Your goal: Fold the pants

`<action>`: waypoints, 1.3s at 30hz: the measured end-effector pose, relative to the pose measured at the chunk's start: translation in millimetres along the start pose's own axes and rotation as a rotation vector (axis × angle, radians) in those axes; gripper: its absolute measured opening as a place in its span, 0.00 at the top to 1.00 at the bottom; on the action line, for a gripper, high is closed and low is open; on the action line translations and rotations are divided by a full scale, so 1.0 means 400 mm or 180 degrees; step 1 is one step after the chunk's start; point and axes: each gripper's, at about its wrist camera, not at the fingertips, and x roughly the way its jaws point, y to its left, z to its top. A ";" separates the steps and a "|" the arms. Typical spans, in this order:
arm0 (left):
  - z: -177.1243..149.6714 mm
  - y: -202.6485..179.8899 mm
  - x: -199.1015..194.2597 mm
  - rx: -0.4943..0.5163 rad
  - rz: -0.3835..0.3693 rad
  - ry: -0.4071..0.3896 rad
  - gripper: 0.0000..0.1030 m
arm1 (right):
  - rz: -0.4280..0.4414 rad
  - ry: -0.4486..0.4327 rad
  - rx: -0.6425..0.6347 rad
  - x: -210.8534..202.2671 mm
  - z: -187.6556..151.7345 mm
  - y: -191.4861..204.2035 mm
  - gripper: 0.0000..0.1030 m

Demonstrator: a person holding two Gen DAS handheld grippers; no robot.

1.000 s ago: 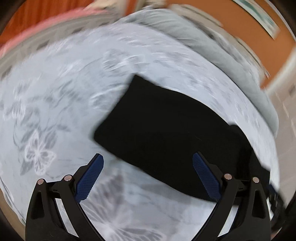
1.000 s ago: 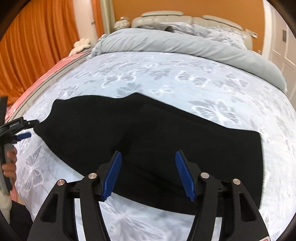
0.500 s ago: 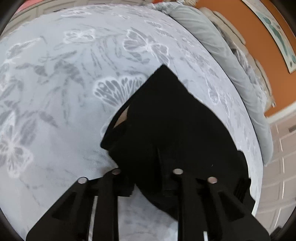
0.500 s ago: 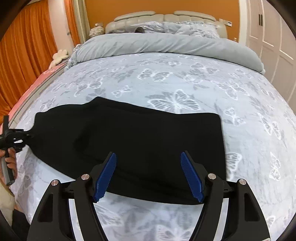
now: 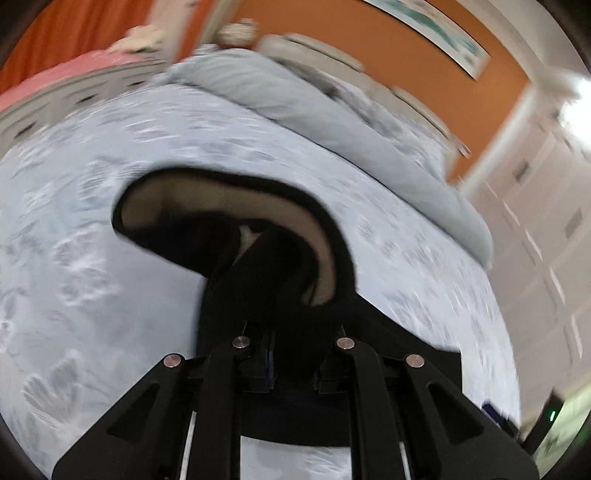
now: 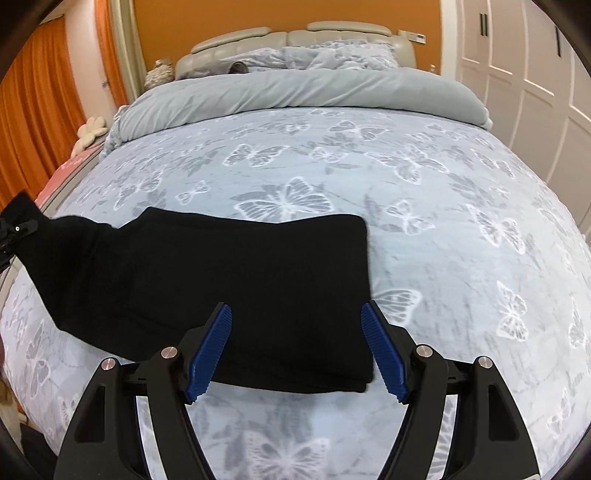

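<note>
The pants [image 6: 221, 280] were plain black, though the left wrist view showed a pale beige lining inside them. The bedspread [image 6: 424, 229] was light blue-grey with white and grey butterflies, and the duvet [image 6: 295, 92] a plain pale grey. The wall [image 6: 258, 18] and curtains [image 6: 33, 110] were orange, and the right gripper [image 6: 295, 347] was black with blue ribbed pads [image 6: 384, 354].

One pair of black pants [image 6: 221, 280], two tools [image 5: 291, 365] [image 6: 295, 347], one bed [image 6: 424, 206], one folded duvet [image 6: 295, 92]
</note>
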 end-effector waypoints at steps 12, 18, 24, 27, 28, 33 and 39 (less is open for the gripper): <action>-0.296 -0.325 0.237 0.1392 0.0400 0.0584 0.73 | -0.0121 0.0093 0.0167 0.021 -0.006 -0.084 0.31; -0.256 -0.308 0.054 0.1275 -0.0027 0.0107 0.06 | 0.0164 0.0055 0.0341 0.020 0.020 -0.073 0.31; -0.173 -0.189 -0.066 0.1169 0.0404 -0.0311 0.05 | 0.0844 0.0130 0.0470 0.044 0.037 0.024 0.21; -0.125 -0.100 -0.065 0.0954 0.0682 -0.0307 0.05 | 0.1158 0.0403 0.0446 0.108 0.034 0.103 0.21; -0.117 -0.067 -0.066 0.0846 0.0743 -0.0257 0.05 | 0.1188 0.0493 0.0420 0.135 0.031 0.130 0.21; -0.085 0.050 -0.068 0.0407 0.0799 -0.0082 0.05 | 0.1222 0.0755 0.0483 0.245 0.019 0.220 0.20; -0.083 0.080 -0.096 0.0493 0.0964 -0.0187 0.05 | 0.0996 0.0519 0.0062 0.242 0.030 0.322 0.80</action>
